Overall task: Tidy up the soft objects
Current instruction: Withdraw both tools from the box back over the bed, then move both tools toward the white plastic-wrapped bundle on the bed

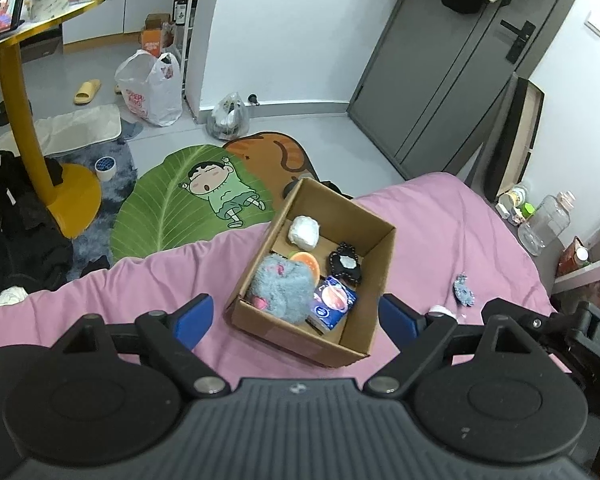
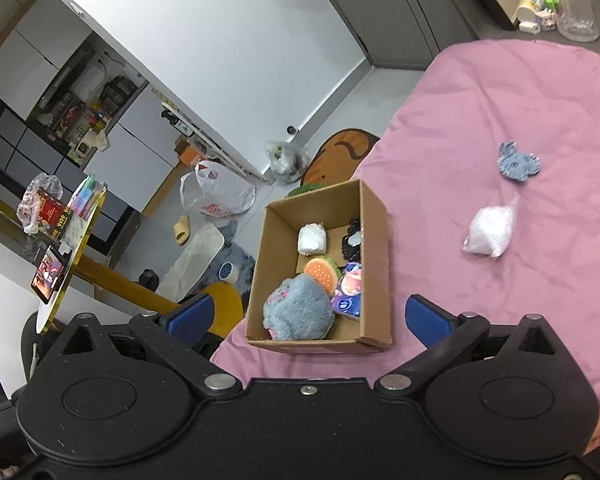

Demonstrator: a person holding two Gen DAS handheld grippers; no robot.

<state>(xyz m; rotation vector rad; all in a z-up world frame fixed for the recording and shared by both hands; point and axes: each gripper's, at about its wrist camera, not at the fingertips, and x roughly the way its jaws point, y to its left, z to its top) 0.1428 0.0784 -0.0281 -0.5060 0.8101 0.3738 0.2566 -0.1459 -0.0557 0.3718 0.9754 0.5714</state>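
Both claws, left claw (image 1: 296,320) and right claw (image 2: 308,316), are gaping wide and gripping nothing; we are seeing them hovering over the cardboard box (image 1: 374,264) on the pink bed (image 1: 460,232).

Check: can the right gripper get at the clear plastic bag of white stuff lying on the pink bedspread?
Probably yes. The right gripper is open and empty, and the clear plastic bag of white stuff lies alone on the pink bedspread, clear of the cardboard box.

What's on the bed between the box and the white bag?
Nothing: in the right wrist view only bare pink sheet lies between the box and the white bag.
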